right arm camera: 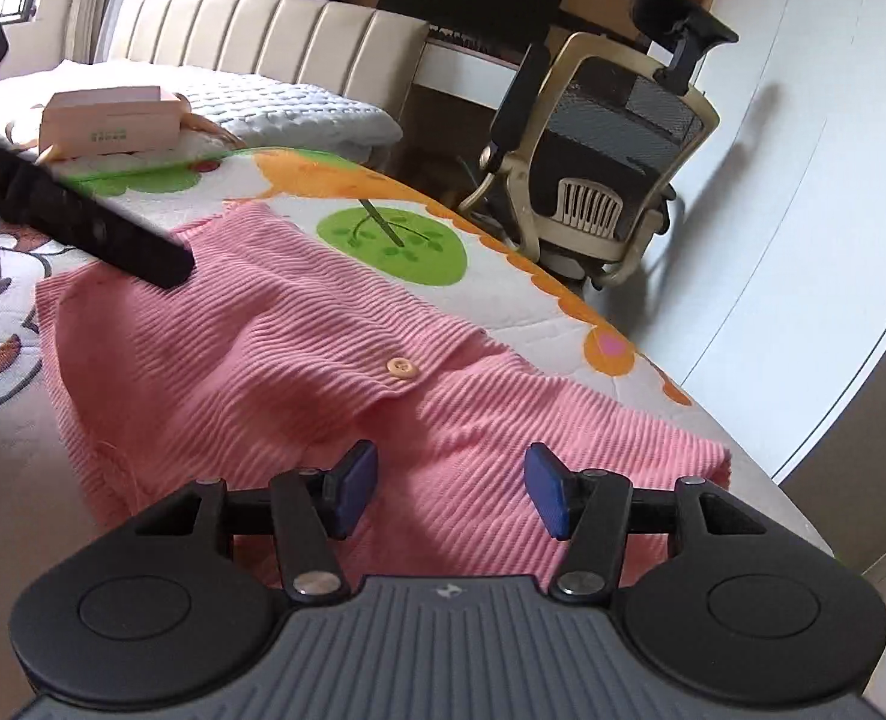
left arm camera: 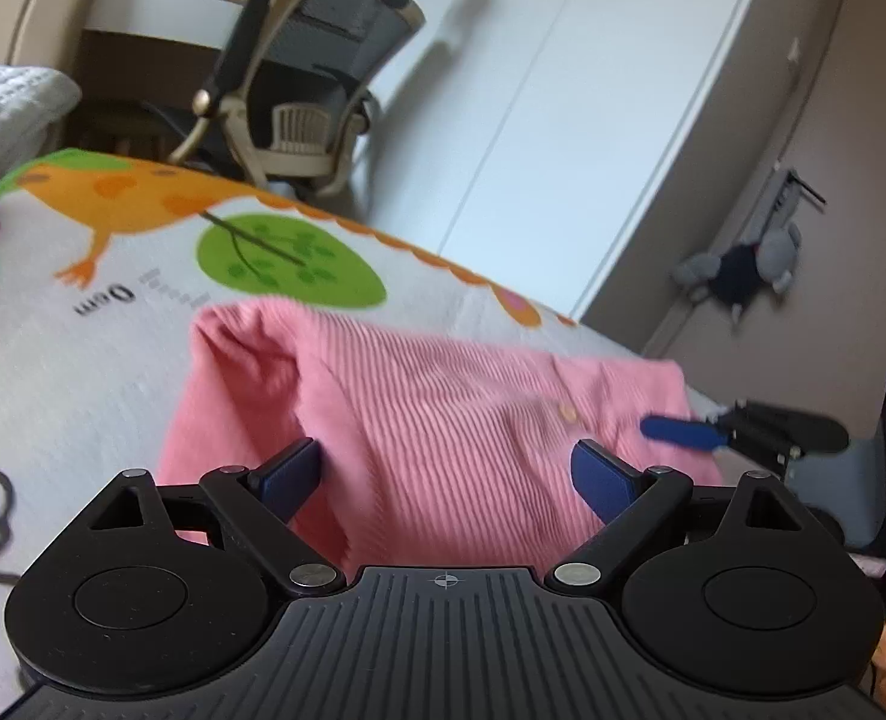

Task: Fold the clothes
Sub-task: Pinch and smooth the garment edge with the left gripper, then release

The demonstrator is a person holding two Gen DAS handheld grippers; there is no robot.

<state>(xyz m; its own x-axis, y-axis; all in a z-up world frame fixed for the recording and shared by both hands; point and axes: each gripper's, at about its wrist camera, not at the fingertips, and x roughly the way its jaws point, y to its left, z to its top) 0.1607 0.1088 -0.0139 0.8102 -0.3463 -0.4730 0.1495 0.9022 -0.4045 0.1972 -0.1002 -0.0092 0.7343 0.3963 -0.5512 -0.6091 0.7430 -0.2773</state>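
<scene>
A white blanket (right arm camera: 503,294), printed with green trees, an orange bird and an orange scalloped border, covers the surface ahead of both grippers. Beyond its far edge stand a beige-framed mesh office chair (right arm camera: 611,168) and a padded cream headboard (right arm camera: 263,30).

On the blanket lies a pink ribbed knit garment (right arm camera: 275,354), spread directly in front of and beneath both grippers. Its ribs run in fine parallel lines; one layer overlaps another along a raised edge, and a single pale round button (right arm camera: 401,367) sits on that edge, just ahead of the right gripper's left finger. In the left wrist view the garment's (left arm camera: 431,420) far left corner stands up in a soft, rumpled fold.

The right gripper (right arm camera: 452,489) hovers over the garment's near edge, its blue-padded fingers spread apart with only fabric visible between them. The left gripper (left arm camera: 446,480) is likewise spread wide above the cloth, clasping nothing. Motion blur softens the left wrist view.
</scene>
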